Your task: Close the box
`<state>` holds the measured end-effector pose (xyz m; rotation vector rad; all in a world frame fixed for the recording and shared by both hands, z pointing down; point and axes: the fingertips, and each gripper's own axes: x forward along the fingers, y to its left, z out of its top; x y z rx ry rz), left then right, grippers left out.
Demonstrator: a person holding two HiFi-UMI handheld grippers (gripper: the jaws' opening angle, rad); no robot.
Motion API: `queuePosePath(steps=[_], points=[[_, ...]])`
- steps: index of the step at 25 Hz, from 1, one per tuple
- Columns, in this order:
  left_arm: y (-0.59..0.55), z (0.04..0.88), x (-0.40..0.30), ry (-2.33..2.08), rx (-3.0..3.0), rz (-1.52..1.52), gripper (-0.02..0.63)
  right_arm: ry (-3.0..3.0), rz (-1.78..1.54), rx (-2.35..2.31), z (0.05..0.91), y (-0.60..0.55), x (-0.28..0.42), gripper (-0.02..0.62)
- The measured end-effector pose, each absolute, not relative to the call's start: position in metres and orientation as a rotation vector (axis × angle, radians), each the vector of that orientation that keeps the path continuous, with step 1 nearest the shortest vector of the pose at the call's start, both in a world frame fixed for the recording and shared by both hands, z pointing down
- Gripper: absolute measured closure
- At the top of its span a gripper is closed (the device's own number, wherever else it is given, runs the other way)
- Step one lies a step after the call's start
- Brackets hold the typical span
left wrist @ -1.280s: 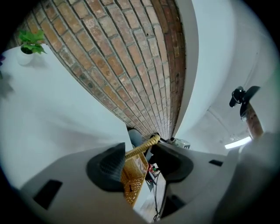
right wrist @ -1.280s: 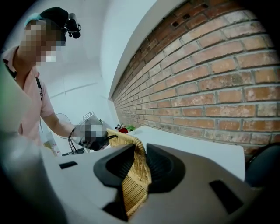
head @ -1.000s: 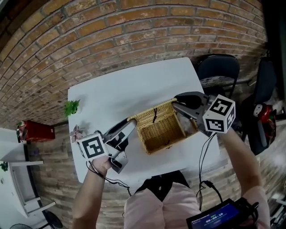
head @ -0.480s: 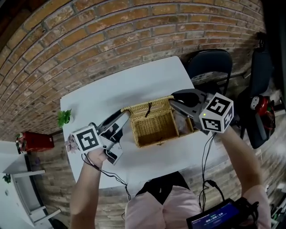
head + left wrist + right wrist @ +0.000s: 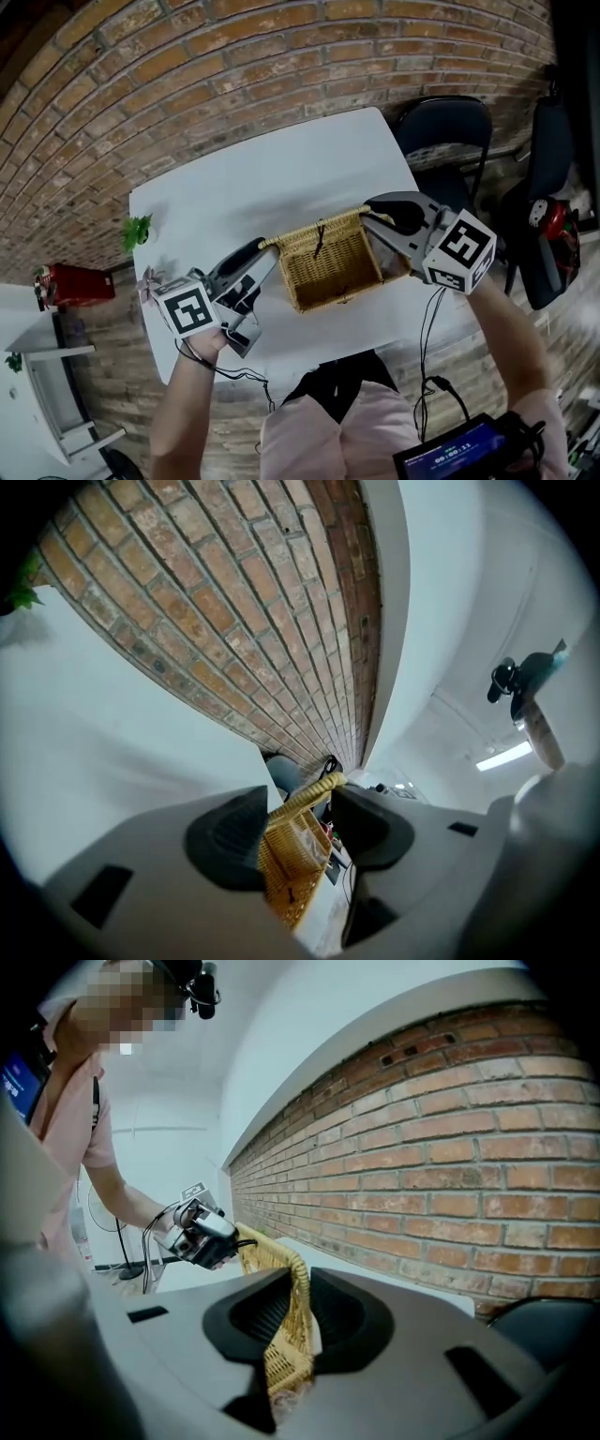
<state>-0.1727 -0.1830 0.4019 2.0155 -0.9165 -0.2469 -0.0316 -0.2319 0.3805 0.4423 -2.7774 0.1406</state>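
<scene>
An open wicker box (image 5: 326, 274) sits in the middle of the white table (image 5: 244, 178). Its lid's free edge (image 5: 314, 230) runs along the far side, with a dark loop on it. My left gripper (image 5: 265, 253) is shut on the left end of that edge. In the left gripper view the wicker rim (image 5: 302, 799) crosses between the pads of the left gripper (image 5: 298, 817). My right gripper (image 5: 367, 218) is shut on the right end; its jaws have just been closing on the thin wicker panel (image 5: 298, 1297), which stands upright in my right gripper (image 5: 295, 1312).
A small green plant (image 5: 136, 230) and a pink trinket (image 5: 150, 279) stand at the table's left edge. A black chair (image 5: 441, 131) is at the right, against the brick wall (image 5: 234, 56). A red object (image 5: 70, 281) lies on the floor at the left.
Both grippers have shifted slightly and rolled, still on the lid's edge. The right jaws have narrowed on the wicker. The box looks turned a little on the table.
</scene>
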Motion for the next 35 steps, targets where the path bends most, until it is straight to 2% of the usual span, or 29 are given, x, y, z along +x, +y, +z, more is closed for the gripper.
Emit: queuePosePath(steps=[24,29,35], points=[[-0.094,0.401,-0.152,-0.910,2.088,-0.189,0.377,-2.704,-0.144,0.460,0.384,-0.175,-0.028,0.523],[-0.073,0.384,-0.147,-0.838,2.025,-0.368,0.304,-2.664,-0.203,0.410,0.389,-0.161,-0.016,0.523],[-0.058,0.393,-0.150,-1.034,1.931,-0.412,0.302,-2.636,-0.245,0.360,0.403,-0.146,-0.006,0.523]])
